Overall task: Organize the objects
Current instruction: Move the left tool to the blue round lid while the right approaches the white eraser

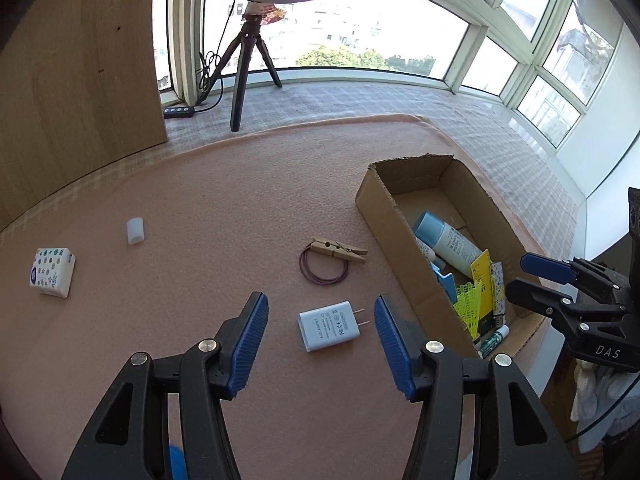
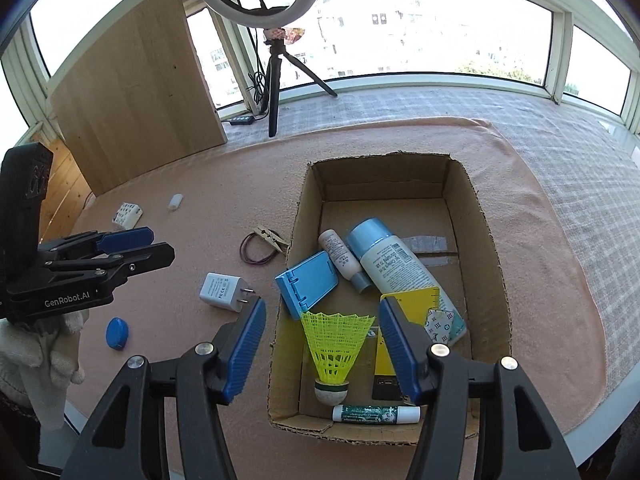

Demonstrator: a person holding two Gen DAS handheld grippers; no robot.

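A pink cloth [image 1: 200, 208] is spread over a surface by a window. The left gripper [image 1: 320, 320] is held low with its blue fingers spread wide and nothing between them; a white charger [image 1: 329, 325] with two prongs lies on the cloth in the gap ahead of them. Beyond it, a wooden clothespin [image 1: 340, 250] rests touching a loop of purple rubber bands [image 1: 324, 270]. A tissue pack [image 1: 52, 272] and a small white tube [image 1: 136, 232] lie well apart to the left. The right gripper [image 2: 322, 316] is also wide open and empty, held above a cardboard box [image 2: 484, 240]. Inside the box are seen a yellow shuttlecock [image 2: 334, 344], a blue case [image 2: 308, 284], a spray can [image 2: 390, 256], a small bottle [image 2: 340, 256] and a green stick [image 2: 376, 414]. A blue cap [image 2: 117, 333] lies on the cloth beside the left gripper
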